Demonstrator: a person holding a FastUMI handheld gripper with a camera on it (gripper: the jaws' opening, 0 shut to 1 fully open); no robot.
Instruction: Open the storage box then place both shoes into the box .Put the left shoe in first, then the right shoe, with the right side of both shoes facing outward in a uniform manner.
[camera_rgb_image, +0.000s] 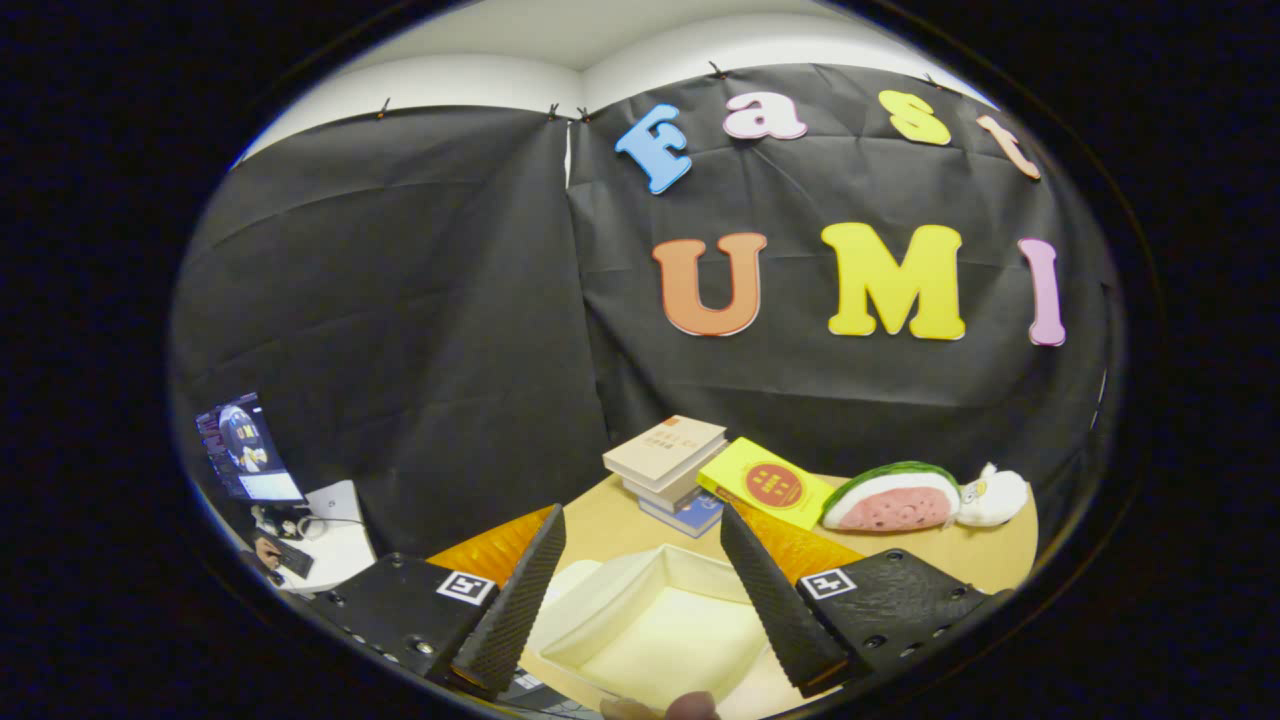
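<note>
1. I observed one gripper (640, 585) with its two fingers (520, 600) spread wide apart, pinching nothing.
2. I counted one storage box (655, 620), pale cream in colour, lying on the table between the two fingers and a little below them. Its interior faced the camera and looked like an open tray; I could not tell whether a lid was attached.
3. I could not make out any shoes with certainty. An orange surface (495, 550) showed behind the left finger and again behind the right finger; I could not tell what it was.
4. I counted one wooden table (985, 560) carrying all the items.
5. Beyond the fingers I counted one stack of books (668, 470), at least three volumes, the topmost beige and the lowest blue.
6. Just beside that stack, I counted one yellow book (765, 483) with a red round mark, lying tilted.
7. Next to the yellow book, I counted one watermelon-slice plush (892, 497), and touching it one small white plush (995, 497).
8. Well apart from the table, I noted one lit monitor (245, 447) above a white desk (335, 545).
9. Near the box, I noted fingertips (660, 708) of a person.
</note>
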